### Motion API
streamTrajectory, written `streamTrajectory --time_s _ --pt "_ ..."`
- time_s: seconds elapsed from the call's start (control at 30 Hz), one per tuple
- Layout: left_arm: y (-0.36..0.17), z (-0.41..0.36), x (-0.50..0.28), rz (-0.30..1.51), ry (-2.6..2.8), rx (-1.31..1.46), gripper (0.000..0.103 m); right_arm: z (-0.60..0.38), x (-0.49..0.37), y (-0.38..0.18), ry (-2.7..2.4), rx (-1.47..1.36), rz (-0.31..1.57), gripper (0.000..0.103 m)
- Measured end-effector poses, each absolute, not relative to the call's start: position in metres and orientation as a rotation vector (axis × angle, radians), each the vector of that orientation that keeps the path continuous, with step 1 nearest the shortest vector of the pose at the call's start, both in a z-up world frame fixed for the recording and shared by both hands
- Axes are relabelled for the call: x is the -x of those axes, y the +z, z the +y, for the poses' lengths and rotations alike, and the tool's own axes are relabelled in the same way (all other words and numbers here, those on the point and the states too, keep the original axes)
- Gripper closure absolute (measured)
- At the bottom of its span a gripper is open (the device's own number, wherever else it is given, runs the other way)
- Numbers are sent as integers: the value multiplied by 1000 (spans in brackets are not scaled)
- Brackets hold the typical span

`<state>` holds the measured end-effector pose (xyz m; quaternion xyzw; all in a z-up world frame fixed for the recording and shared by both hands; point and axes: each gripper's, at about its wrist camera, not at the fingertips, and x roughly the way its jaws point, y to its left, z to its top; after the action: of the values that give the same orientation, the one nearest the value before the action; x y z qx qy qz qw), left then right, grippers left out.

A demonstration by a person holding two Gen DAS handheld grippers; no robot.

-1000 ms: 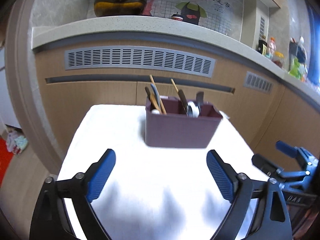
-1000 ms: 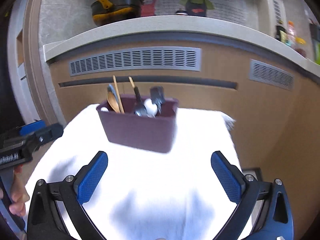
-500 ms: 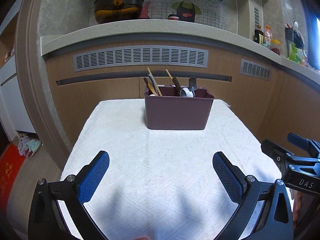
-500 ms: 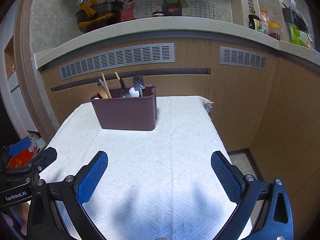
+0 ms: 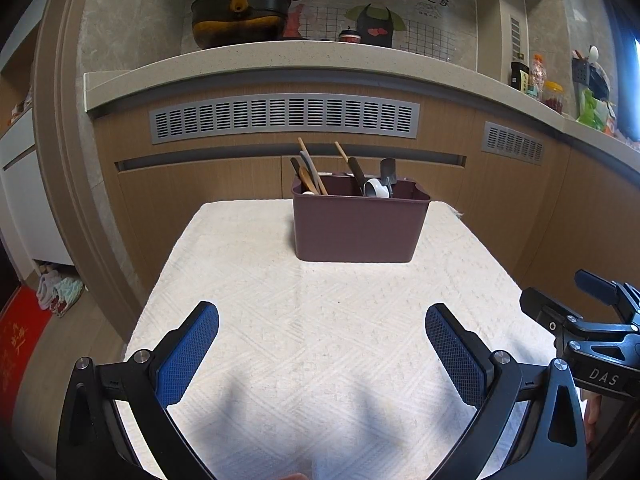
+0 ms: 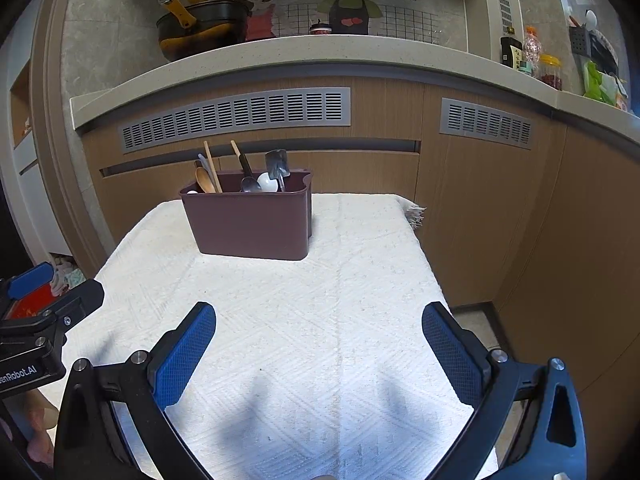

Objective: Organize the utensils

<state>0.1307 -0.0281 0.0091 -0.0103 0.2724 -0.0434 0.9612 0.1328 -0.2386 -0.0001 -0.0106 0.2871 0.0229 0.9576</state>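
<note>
Left wrist view: left gripper (image 5: 322, 334) spread wide, holding nothing, above the white cloth (image 5: 312, 320) on the tabletop; maroon utensil caddy (image 5: 360, 226) w/ utensils upright near far edge. Right wrist view: right gripper (image 6: 319, 332) also released, empty; caddy (image 6: 250, 220) far-left.

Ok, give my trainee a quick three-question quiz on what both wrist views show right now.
1. True or false: a utensil is clamped in the left gripper.
2. Where do the utensils sit? A) loose on the white cloth B) in the maroon caddy C) on the counter
3. Fill in: the right gripper has its jaws ___.

Key: 1 false, its jaws are open and empty; 2 B; 3 open.
</note>
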Motion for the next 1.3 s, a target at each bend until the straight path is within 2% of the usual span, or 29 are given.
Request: streamTrajectory --time_s 1.3 --pt "8 -31 -129 546 -98 7 0 -238 -129 3 53 42 569 1"
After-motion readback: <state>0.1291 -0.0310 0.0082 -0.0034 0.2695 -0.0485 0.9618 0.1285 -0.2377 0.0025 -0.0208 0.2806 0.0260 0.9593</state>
